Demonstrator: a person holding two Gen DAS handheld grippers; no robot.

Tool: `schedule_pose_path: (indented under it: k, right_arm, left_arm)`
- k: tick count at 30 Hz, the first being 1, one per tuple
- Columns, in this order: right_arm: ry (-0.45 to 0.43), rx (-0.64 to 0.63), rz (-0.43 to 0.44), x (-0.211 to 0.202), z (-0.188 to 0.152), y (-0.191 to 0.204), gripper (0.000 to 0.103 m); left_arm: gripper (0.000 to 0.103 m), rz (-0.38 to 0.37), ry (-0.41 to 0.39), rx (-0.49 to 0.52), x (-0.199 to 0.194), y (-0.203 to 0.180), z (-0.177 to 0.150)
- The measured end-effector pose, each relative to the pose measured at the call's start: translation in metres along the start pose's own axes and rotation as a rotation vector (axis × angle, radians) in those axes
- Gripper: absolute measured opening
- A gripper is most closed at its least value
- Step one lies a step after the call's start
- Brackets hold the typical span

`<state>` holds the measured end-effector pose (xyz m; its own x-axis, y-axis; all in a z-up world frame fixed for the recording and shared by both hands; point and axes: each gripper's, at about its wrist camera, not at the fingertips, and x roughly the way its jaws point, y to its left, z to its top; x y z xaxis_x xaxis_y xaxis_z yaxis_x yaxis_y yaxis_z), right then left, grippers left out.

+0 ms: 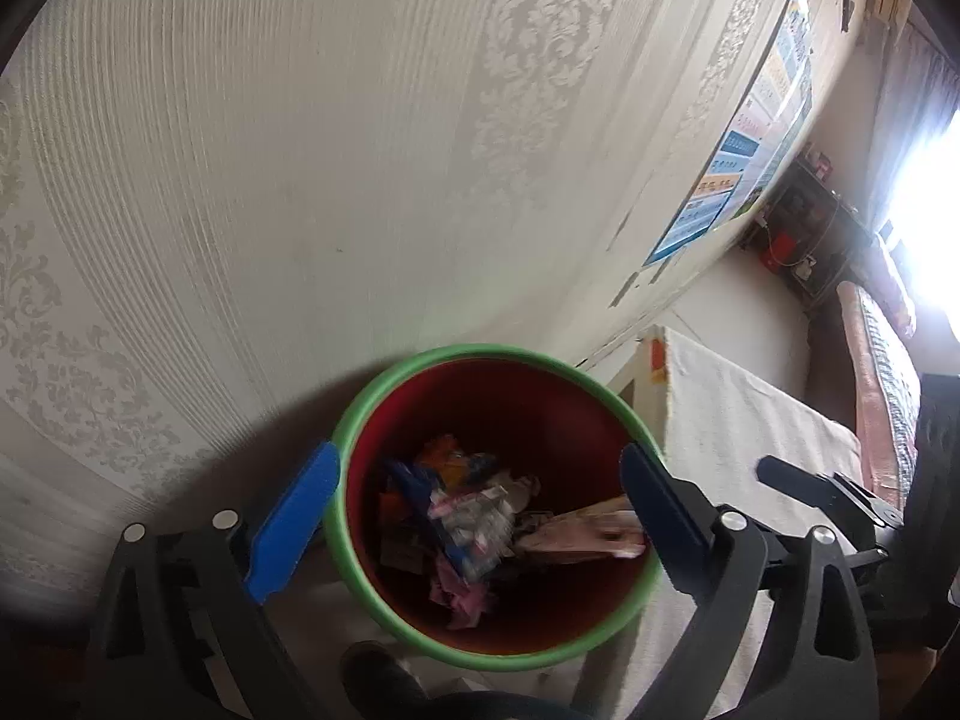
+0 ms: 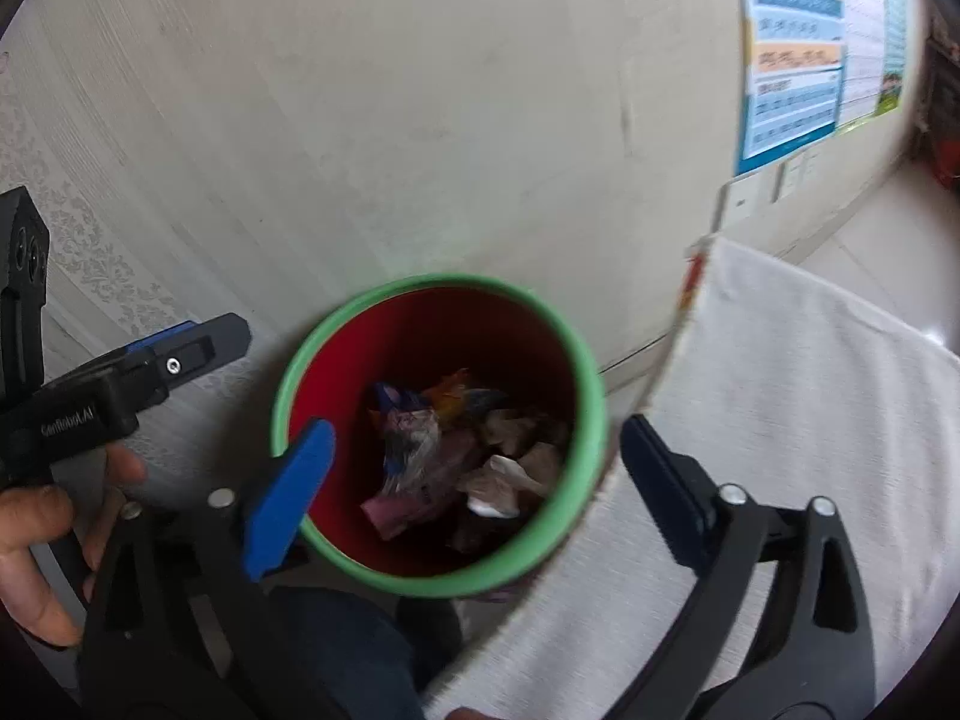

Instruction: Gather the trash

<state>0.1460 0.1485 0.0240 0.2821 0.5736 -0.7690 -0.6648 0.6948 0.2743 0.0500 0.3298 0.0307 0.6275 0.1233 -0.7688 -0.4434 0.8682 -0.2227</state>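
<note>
Both grippers hang spread wide and empty above the bin: the left gripper [image 1: 480, 516] has its blue pads apart on either side of the green rim, and the right gripper [image 2: 477, 480] is likewise released, framing the same opening from the other side. That pose, judged from the pictures, suits a drop just made or a check of the contents, since nothing sits between either pair of fingers. Directly below and slightly ahead lies the trash bin [image 2: 591, 384], red inside with a green rim, standing against the patterned wall [image 1: 300, 150] just beside the near corner of the cloth-covered desk [image 2: 780, 396]. Crumpled wrappers [image 1: 468, 510] and paper scraps lie heaped at its bottom.
</note>
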Motion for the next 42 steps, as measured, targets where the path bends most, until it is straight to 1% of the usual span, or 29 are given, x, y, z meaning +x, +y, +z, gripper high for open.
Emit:
schedule_pose_path:
  k: [2, 6, 7, 9, 13, 19, 21, 24, 27, 29, 32, 35, 38, 42]
  right_arm:
    - [-0.021, -0.001, -0.037, -0.011, -0.003, -0.009, 0.098]
    - [-0.066, -0.001, -0.137, -0.047, -0.019, -0.027, 0.098]
    - [-0.078, 0.002, -0.164, -0.056, -0.022, -0.031, 0.098]
    - [-0.111, 0.005, -0.212, -0.076, -0.032, -0.044, 0.098]
    - [-0.176, 0.036, -0.306, -0.121, -0.058, -0.068, 0.098]
    - [-0.257, 0.103, -0.446, -0.18, -0.102, -0.107, 0.098]
    - [-0.286, 0.13, -0.484, -0.197, -0.117, -0.121, 0.098]
    - [-0.321, 0.163, -0.543, -0.218, -0.14, -0.138, 0.098]
    - [-0.345, 0.199, -0.578, -0.228, -0.16, -0.152, 0.098]
    - [-0.357, 0.216, -0.587, -0.233, -0.174, -0.158, 0.098]
    - [-0.36, 0.217, -0.597, -0.234, -0.192, -0.163, 0.098]
    - [-0.366, 0.224, -0.605, -0.231, -0.208, -0.165, 0.098]
    - [-0.382, 0.228, -0.606, -0.231, -0.218, -0.165, 0.098]
    - [-0.34, 0.249, -0.605, -0.225, -0.221, -0.17, 0.098]
  left_arm:
    - [0.095, 0.013, -0.011, 0.027, -0.005, -0.009, -0.003]
    - [0.095, 0.014, -0.031, 0.118, -0.018, -0.04, -0.015]
    - [0.095, 0.003, -0.043, 0.156, -0.023, -0.054, -0.021]
    - [0.095, -0.017, -0.058, 0.201, -0.03, -0.076, -0.029]
    - [0.095, -0.067, -0.093, 0.269, -0.042, -0.12, -0.047]
    - [0.095, -0.125, -0.131, 0.323, -0.054, -0.18, -0.081]
    - [0.095, -0.158, -0.132, 0.352, -0.058, -0.2, -0.096]
    - [0.095, -0.189, -0.136, 0.393, -0.06, -0.223, -0.118]
    - [0.095, -0.202, -0.146, 0.45, -0.059, -0.242, -0.139]
    - [0.095, -0.21, -0.146, 0.469, -0.057, -0.25, -0.15]
    - [0.095, -0.218, -0.136, 0.466, -0.053, -0.256, -0.167]
    - [0.095, -0.205, -0.142, 0.478, -0.048, -0.254, -0.181]
    - [0.095, -0.192, -0.131, 0.489, -0.042, -0.253, -0.191]
    - [0.095, -0.203, -0.149, 0.482, -0.044, -0.253, -0.188]
